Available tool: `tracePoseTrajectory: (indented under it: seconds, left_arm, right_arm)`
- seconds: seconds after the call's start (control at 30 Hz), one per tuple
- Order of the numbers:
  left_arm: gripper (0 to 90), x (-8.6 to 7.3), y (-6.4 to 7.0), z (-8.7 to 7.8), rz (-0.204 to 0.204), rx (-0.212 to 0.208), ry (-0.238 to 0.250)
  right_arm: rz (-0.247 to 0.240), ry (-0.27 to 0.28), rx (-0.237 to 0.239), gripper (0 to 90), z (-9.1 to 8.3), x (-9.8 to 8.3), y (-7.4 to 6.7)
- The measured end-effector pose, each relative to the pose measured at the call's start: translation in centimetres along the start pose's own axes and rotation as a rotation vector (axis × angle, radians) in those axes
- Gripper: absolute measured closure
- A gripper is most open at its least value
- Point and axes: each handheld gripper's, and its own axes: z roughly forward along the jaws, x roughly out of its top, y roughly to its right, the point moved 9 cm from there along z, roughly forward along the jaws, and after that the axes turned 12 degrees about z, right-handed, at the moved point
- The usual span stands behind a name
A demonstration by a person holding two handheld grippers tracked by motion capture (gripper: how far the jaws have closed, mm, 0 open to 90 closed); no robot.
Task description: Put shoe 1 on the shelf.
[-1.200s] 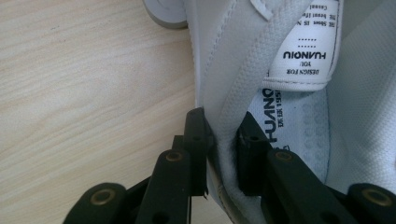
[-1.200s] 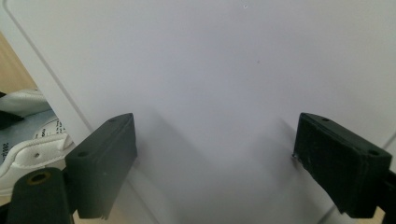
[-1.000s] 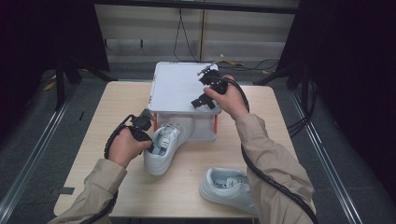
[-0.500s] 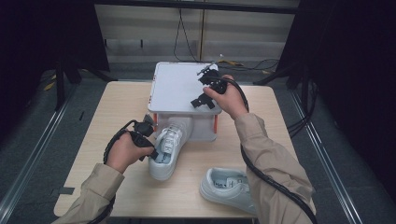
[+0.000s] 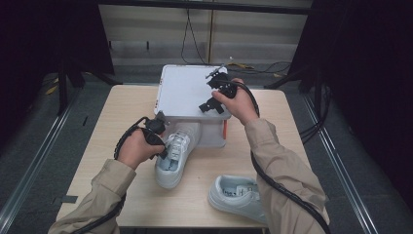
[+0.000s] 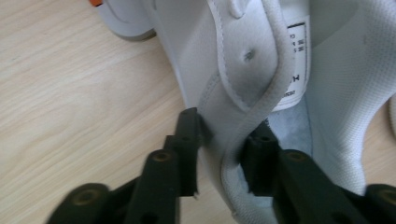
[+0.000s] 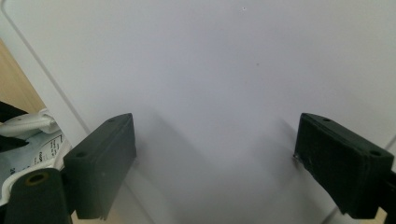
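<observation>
Sneaker (image 5: pixel 173 158) collar sits pinched in the left hand-held gripper (image 6: pixel 223 154) — jaws just closing on it — its long axis running ahead, toe under the box (image 5: pixel 187 92); right hand-held gripper (image 7: pixel 212 163) rests wide open, empty, on the box's lid.

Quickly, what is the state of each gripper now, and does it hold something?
Left gripper: shut on the side wall of the white shoe.
Right gripper: open, holding nothing, jaws wide over the white box lid.

second sneaker (image 5: pixel 238 195) half behind sleeve (image 5: pixel 285 165)
</observation>
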Motion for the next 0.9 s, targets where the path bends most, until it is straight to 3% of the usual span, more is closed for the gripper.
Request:
tracePoseTrajectory:
  seconds: [0.07,0.13,0.43,0.57,0.67,0.7,0.73,0.9]
  left_arm:
    - [78.3,0.0,0.2,-0.2,0.01,0.032,-0.02]
    - [81.9,0.0,0.3,-0.3,-0.018,0.042,-0.032]
    - [84.6,1.0,-1.2,-2.1,-0.187,0.056,0.1]
    - [84.7,1.6,-1.6,-2.2,-0.234,0.055,0.129]
    - [84.0,1.8,-1.4,-0.9,-0.228,0.04,0.11]
    - [83.4,1.8,-1.4,-0.9,-0.228,0.04,0.11]
    - [82.6,1.9,-1.3,-0.9,-0.202,0.057,0.123]
    - [76.2,1.5,-1.2,-1.0,-0.176,0.021,0.137]
  right_arm:
    - [-0.001,0.003,0.004,12.1,0.0,0.0,0.0]
    - [-0.004,0.003,0.007,12.1,0.0,0.0,0.1]
    - [0.0,0.011,0.01,12.1,0.0,0.0,0.1]
    - [-0.006,0.012,0.009,12.0,0.1,0.0,0.0]
    - [-0.004,0.015,0.011,12.0,0.1,0.0,0.1]
    - [-0.004,0.015,0.011,12.0,0.1,0.0,0.1]
    - [-0.006,0.016,0.01,12.0,0.0,0.0,0.1]
    - [-0.007,0.022,0.016,11.8,0.1,0.0,0.1]
